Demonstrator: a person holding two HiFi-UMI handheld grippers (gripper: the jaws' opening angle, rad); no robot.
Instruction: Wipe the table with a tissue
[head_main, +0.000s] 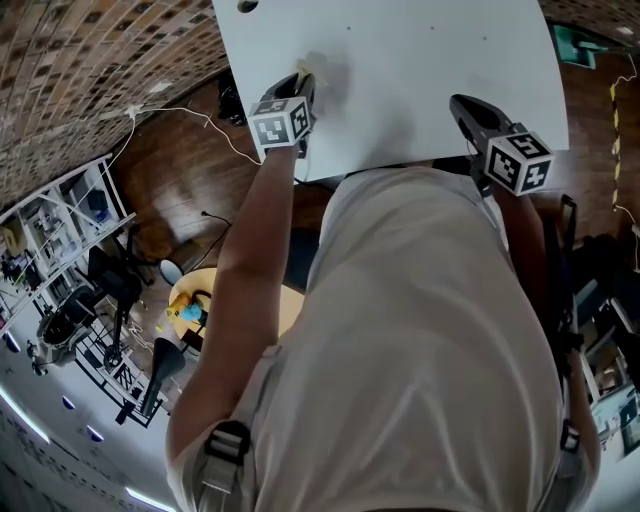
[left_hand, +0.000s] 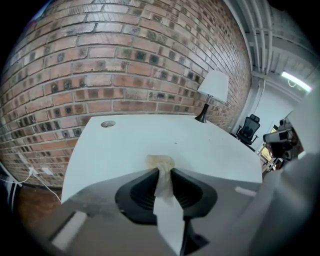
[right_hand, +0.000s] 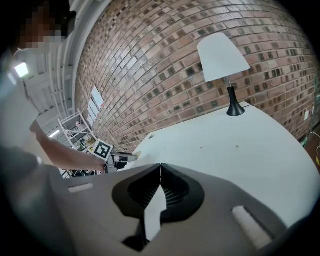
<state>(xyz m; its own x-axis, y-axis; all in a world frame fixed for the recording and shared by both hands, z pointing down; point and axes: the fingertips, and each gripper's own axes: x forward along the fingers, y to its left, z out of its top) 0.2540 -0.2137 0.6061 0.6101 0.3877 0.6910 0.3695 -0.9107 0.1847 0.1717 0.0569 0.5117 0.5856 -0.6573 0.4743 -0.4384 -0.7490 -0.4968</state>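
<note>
**Tissue pinched in the left gripper, wad down on the worktop**

Nearest, the left gripper (left_hand: 163, 171) has its jaws drawn in narrow on the tissue (left_hand: 160, 162). A white strip of it runs back between the pads, and a crumpled, slightly yellowed wad bulges out just past the tips, touching the white worktop (left_hand: 215, 145) near its edge closest to the person.

The tissue looks very light, soft and limp. It will likely fold under any push, drag instead of sliding, and tear if it snags or gets wet. The hold seems well placed: the bunched middle is clamped and a pad of loose paper sits ahead of the jaws to meet the surface. Pressure should stay gentle so that the paper touches the top, not the jaw tips.

The right gripper (right_hand: 160, 166) hovers over the same worktop with its jaws closed together and nothing between them.

No container shows on the worktop. Further off, it carries only a small round hole (left_hand: 107, 123) and, at the far end, a lamp (left_hand: 212, 89) before the brick wall (left_hand: 125, 65).
</note>
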